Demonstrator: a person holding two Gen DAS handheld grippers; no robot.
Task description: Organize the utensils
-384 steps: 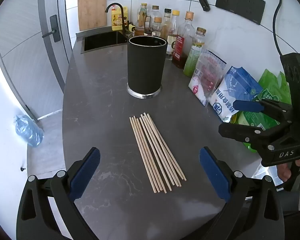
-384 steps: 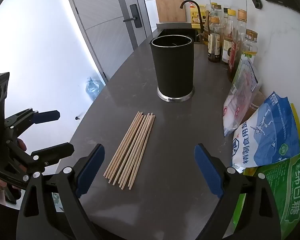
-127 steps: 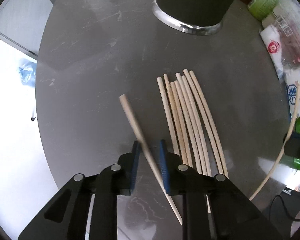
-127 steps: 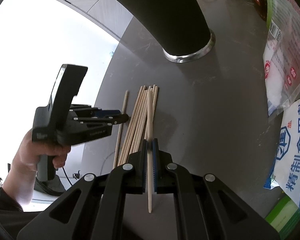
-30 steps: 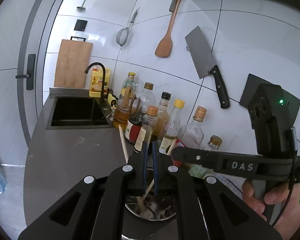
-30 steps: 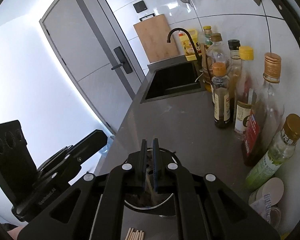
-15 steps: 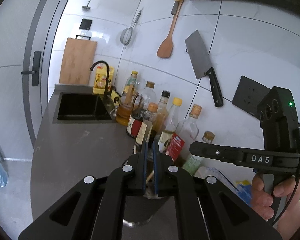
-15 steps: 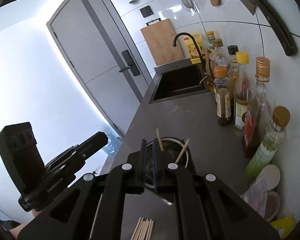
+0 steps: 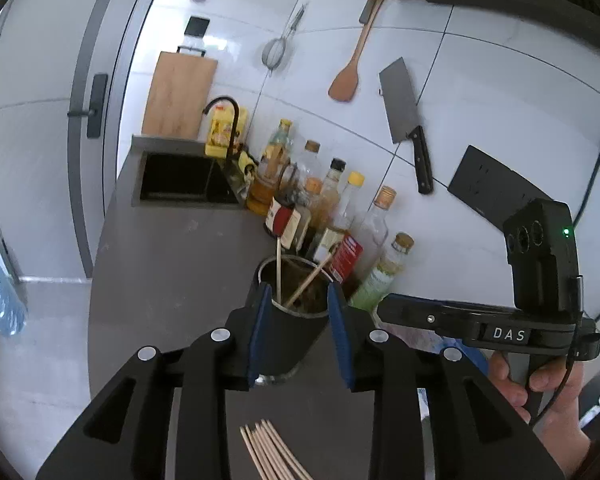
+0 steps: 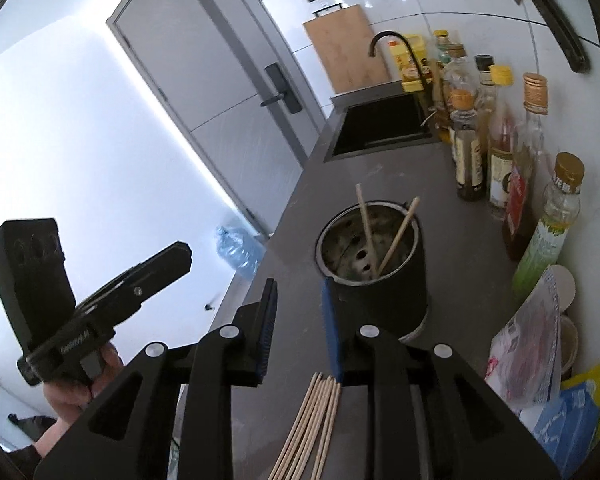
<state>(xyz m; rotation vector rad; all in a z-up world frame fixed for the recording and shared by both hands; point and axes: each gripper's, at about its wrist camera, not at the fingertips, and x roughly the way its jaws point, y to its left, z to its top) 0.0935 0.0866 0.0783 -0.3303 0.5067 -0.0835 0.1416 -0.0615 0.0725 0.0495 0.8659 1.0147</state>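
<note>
**Jaws opening, nothing between them**

Your jaws are opening on both tools: the left gripper [image 9: 298, 330] is framing the black holder [image 9: 288, 320] from this side without touching it, and the right gripper [image 10: 298, 330] is spreading over bare desk [image 10: 452, 240].

Your own tools are cutting off the loose chopsticks [image 10: 312, 428], so you are seeing only their tips and the count is unclear. Two chopsticks [image 10: 380, 236] are leaning inside the holder, their lower ends hidden. The bottles [image 10: 500, 148] are crowding each other along the wall, their labels too small to read. "DAS" is reading clearly on the right tool's side in the left wrist view.
</note>
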